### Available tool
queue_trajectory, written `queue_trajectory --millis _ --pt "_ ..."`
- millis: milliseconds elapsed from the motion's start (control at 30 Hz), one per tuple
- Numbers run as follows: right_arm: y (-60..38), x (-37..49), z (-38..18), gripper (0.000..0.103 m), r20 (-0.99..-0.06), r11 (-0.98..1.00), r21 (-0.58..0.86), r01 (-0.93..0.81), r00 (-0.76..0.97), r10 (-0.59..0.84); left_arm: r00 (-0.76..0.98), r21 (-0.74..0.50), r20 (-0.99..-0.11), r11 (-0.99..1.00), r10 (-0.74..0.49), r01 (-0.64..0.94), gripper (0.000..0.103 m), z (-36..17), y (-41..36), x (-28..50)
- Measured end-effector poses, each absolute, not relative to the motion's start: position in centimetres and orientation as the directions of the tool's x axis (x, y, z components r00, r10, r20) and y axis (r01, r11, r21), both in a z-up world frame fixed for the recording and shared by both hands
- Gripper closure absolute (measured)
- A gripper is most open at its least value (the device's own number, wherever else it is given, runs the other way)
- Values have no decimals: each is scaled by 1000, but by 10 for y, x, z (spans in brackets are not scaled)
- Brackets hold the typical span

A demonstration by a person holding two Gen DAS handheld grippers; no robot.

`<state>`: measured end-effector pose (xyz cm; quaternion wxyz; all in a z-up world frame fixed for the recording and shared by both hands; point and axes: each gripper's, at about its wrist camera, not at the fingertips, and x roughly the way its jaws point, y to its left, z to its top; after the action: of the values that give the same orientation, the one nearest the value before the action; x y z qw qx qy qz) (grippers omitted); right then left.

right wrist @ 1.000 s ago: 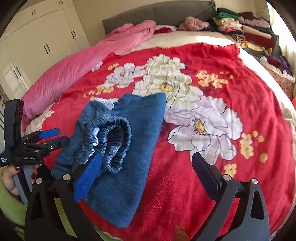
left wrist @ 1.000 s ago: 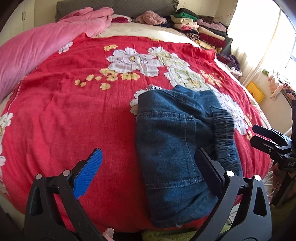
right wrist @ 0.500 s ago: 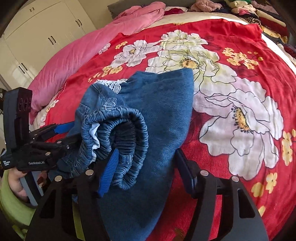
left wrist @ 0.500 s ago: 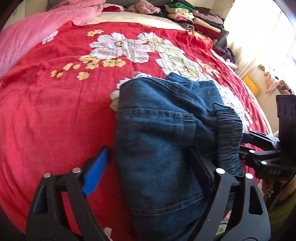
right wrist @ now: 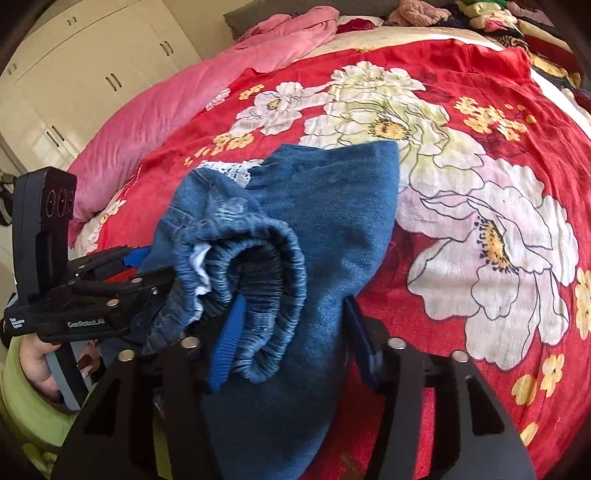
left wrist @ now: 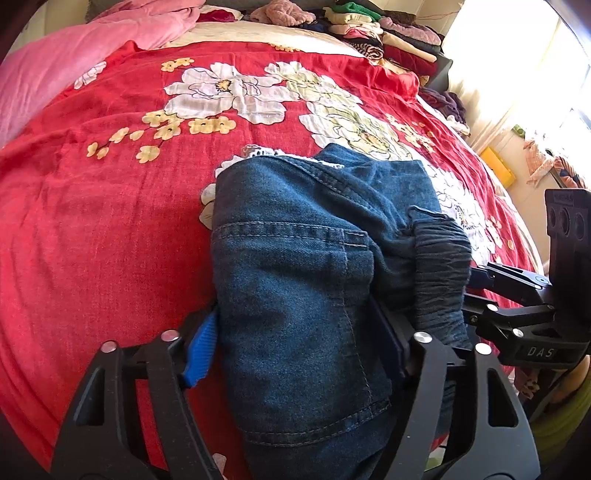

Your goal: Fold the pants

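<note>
Left wrist view: the folded denim pants (left wrist: 295, 280) are shown lying near the front edge of the bed, on a red floral bedspread (left wrist: 110, 229), with a stitched pocket seam uppermost and the gathered elastic waistband (left wrist: 439, 273) bunched at the right side of the bundle. A strip of white lace trim (left wrist: 258, 152) is seen at the far edge of the denim. The left tool (left wrist: 295, 343) is set astride the near part of the bundle; its jaws are closing, with the blue pad (left wrist: 201, 350) against the left side of the cloth and the dark pad buried in the fold beside the waistband. Whether the pads already press firmly cannot be told. The right tool (left wrist: 517, 295) is visible at the right edge, reaching into the waistband. In the right wrist view the right tool (right wrist: 291, 332) is seen with its jaws closing around the rolled waistband (right wrist: 266, 266) and the adjoining denim (right wrist: 332, 206), the blue pad lying inside the waistband opening. The left tool (right wrist: 122, 273) is seen entering from the left, held by a hand (right wrist: 40, 365). A pink quilt (right wrist: 177, 110) lies along the far left of the bed, stacked clothes (left wrist: 376, 33) are piled at the head, and white wardrobe doors (right wrist: 85, 74) stand behind.
</note>
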<state>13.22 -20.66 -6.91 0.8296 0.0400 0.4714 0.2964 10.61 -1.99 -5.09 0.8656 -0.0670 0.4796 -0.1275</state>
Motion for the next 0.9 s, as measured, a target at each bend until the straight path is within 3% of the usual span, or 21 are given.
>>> queue_trajectory --millis 67,233,333,900 --pt "-200 128 -64 72 -755 813 318 -488 388 528 506 -231 -814 959 -284 167 52 -49 -22 105" --pt "-189 116 -50 80 -741 811 245 -531 437 510 521 -220 -807 960 -280 175 73 -40 -23 101" --pt "-184 109 -38 81 -724 802 207 -560 463 511 536 -232 -791 956 -294 182 79 -30 -23 98" --pt "-166 152 7 81 -657 793 162 -588 535 531 632 -167 -739 973 -232 161 79 17 -14 131"
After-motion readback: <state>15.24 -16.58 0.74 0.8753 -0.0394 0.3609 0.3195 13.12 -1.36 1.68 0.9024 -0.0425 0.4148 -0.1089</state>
